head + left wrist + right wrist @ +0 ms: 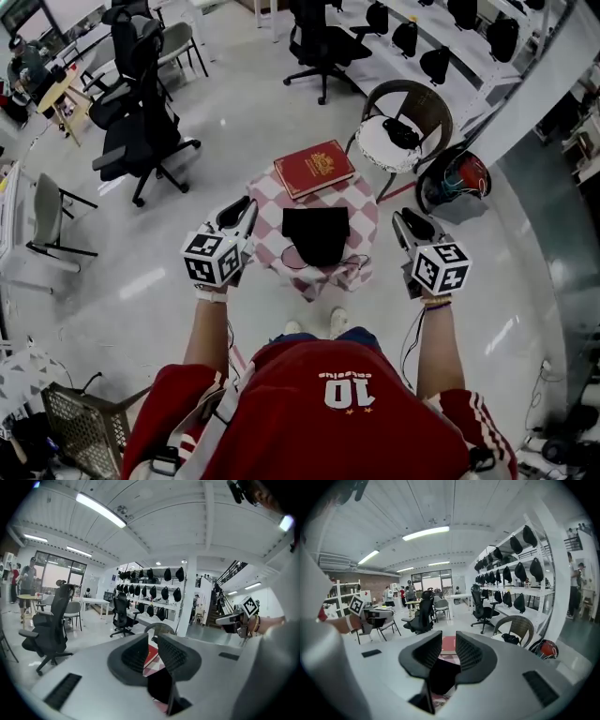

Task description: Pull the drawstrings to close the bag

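Clearly the pull has not begun: the left tongs [242, 214] and right tongs [406, 223] hover empty, jaws apart, either side of the black bag [316, 234] on the checkered counter [362, 201], and must next descend to its drawstrings [292, 261].

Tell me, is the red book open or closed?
Closed: the red book lies flat on the checkered table, cover facing up.

We reach our left forearm [207, 328] and right forearm [439, 342] out ahead, side by side. The left gripper [244, 208] sits at nine o'clock, pointing toward one o'clock, jaws narrowly apart and empty. The right gripper [405, 221] sits at three o'clock, pointing toward eleven o'clock, jaws apart and empty.
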The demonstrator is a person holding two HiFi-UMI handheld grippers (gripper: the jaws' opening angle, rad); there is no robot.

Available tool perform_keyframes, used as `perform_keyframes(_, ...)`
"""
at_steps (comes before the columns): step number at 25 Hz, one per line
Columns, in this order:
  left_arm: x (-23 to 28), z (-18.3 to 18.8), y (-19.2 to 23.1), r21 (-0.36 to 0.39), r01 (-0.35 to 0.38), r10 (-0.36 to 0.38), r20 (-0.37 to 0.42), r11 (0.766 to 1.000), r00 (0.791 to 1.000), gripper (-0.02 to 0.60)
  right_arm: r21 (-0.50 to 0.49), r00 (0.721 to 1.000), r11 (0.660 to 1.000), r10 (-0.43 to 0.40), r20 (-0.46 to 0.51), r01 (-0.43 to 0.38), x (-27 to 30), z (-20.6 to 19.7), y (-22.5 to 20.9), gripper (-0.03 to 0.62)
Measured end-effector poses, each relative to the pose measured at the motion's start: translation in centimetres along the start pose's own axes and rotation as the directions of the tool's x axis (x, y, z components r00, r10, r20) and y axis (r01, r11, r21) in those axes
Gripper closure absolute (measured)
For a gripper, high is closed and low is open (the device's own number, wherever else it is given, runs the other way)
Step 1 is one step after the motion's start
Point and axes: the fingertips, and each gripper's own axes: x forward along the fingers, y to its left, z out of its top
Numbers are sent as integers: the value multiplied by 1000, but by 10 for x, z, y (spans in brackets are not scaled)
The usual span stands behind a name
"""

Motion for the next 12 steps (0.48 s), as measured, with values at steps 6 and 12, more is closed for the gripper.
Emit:
perform_keyframes(6,-8,39,-26,30,-32,29,84,999,996,516,53,996,998,34,79,-39,5,26,0,523)
perform_keyframes(12,0,73,-60,68,-54,43,162,996,986,517,5,984,996,87,154,-89,2,53,2,540)
